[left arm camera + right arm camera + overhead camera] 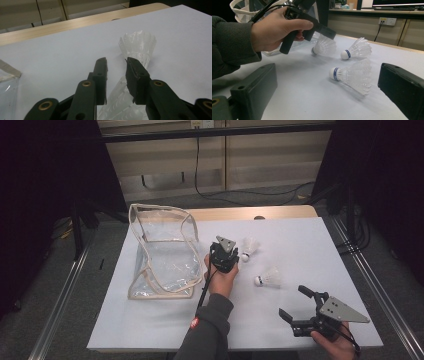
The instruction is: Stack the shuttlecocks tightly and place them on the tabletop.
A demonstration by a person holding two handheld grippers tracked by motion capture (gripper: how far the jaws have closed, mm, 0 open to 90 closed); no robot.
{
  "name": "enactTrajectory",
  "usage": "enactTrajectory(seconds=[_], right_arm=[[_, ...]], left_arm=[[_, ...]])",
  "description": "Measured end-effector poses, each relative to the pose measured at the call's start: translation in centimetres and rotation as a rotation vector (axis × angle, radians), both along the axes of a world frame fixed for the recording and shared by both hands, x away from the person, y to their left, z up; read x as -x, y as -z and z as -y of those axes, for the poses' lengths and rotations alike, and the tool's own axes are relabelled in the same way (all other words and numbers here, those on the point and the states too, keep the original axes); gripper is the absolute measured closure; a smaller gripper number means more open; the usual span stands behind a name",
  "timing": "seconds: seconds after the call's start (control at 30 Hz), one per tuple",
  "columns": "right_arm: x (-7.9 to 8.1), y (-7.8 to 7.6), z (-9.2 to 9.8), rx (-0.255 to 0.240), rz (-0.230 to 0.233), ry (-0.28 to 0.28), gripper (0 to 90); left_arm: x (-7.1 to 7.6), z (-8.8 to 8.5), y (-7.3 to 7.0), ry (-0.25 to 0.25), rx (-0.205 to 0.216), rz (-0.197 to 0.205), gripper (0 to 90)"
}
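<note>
- Left hand-held gripper (116, 63) points down at the bench (300, 235) near its middle, its jaws a little apart rather than pressed together.
- First shuttlecock (117, 100) lies on the bench between those jaws. In the left gripper view its white skirt runs up through the gap, and I see no pad pressing on it.
- From the right gripper view, that shuttlecock sits just under the left jaws with its cork toward the bag (160, 250).
- Left hand (274, 30) wraps the handle, with a dark sleeve (210, 330) behind it and the cable trailing beside the wrist.
- Second shuttlecock (249, 247) lies on its side just beyond the left hand-held gripper, apart from the first. Its cork has a blue band in the right gripper view.
- Third shuttlecock (267, 279) lies on its side nearer the person, between the two grippers and touching neither. Its cork is also blue-banded.
- Right hand-held gripper (292, 301) rests low at the near right corner of the bench, jaws spread wide with nothing between them.
- It aims across the bench toward the third shuttlecock, which lies well ahead of the jaw tips.
- The bag is clear plastic with pale trim. It lies open at the left of the bench, just beside the left hand.
</note>
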State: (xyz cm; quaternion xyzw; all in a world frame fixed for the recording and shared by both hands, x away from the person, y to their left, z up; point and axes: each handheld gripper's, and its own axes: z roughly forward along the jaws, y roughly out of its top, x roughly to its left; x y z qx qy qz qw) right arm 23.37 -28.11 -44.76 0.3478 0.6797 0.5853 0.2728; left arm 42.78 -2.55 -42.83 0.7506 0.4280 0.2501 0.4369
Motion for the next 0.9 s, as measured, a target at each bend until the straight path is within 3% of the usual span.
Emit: enactTrajectory(seconds=[0.9], right_arm=[[0.00,0.01,0.03,0.001,0.000,-0.003,2.0]], left_arm=[[-0.41,0.77,0.61,-0.010,0.026,-0.007,65.0]])
